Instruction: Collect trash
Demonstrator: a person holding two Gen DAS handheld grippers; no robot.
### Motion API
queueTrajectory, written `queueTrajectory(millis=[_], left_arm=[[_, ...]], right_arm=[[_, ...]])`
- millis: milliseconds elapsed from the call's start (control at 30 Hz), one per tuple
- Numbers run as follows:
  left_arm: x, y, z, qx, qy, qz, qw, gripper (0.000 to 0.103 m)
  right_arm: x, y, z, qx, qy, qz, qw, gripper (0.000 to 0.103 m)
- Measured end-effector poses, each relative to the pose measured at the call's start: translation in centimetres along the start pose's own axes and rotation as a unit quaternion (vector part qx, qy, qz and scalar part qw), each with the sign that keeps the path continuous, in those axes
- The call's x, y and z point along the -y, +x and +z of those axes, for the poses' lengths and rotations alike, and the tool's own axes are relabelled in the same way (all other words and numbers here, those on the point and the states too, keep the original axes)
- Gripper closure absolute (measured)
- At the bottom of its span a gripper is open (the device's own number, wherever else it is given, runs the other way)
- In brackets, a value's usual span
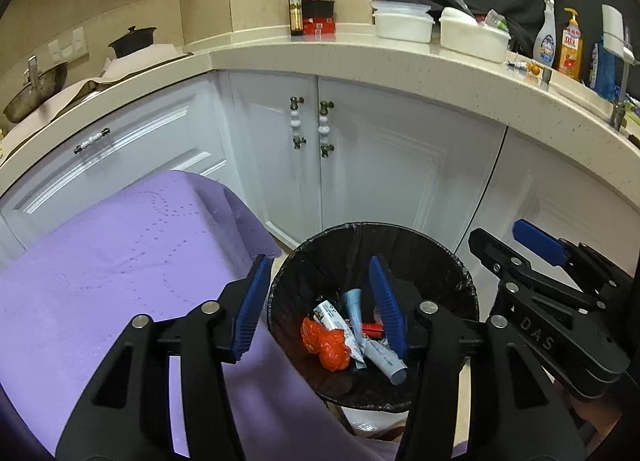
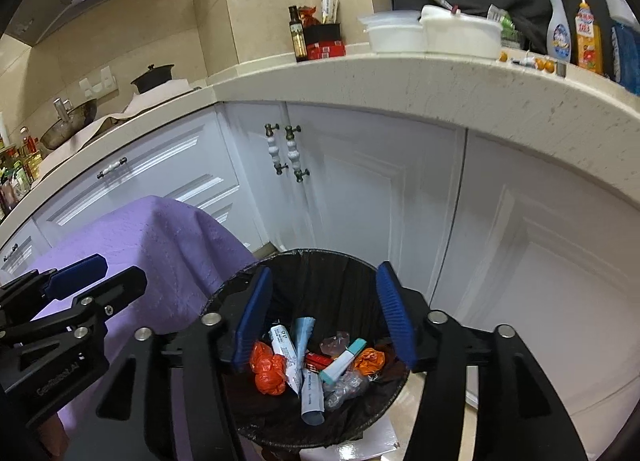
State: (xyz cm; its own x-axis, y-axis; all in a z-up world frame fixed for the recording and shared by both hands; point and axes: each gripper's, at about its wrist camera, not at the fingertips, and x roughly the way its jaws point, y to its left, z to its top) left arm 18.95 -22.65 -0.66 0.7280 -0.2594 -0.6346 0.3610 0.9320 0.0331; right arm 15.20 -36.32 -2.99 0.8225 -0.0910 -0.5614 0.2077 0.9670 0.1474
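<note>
Trash (image 2: 304,365) lies in bin (image 2: 320,261) below right gripper (image 2: 324,317).

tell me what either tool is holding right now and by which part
Nothing is held. The left tool and right tool both stand open above the trash bin, with the wrappers lying loose inside.

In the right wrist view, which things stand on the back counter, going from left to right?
Dark bottle → red box → white tubs → white spray bottle → orange pump bottle.
</note>
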Motion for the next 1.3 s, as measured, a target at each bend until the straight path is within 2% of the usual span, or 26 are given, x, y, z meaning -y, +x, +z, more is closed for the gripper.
queueTrajectory(millis=[200, 567, 800, 1300], left_arm=[[-0.5, -2.9, -0.8, 0.027, -0.004, 0.004, 0.9996, 0.036], [-1.4, -9.0, -3.8, 0.066, -0.005, 0.014, 0.9977, 0.022], [-2.2, -11.9, -5.8, 0.079, -0.008, 0.017, 0.9967, 0.017], [-3.3, -15.6, -8.9, 0.091, -0.013, 0.024, 0.9955, 0.015]], right_arm=[[-0.6, -3.8, -0.1, 0.025, -0.001, -0.011, 1.0, 0.037], [-2.0, -9.3, -1.7, 0.051, -0.013, -0.016, 0.998, 0.031], [-2.2, -12.2, -3.0, 0.063, -0.018, -0.023, 0.998, 0.028], [-2.8, -15.5, -6.2, 0.056, -0.029, -0.036, 0.997, 0.027]])
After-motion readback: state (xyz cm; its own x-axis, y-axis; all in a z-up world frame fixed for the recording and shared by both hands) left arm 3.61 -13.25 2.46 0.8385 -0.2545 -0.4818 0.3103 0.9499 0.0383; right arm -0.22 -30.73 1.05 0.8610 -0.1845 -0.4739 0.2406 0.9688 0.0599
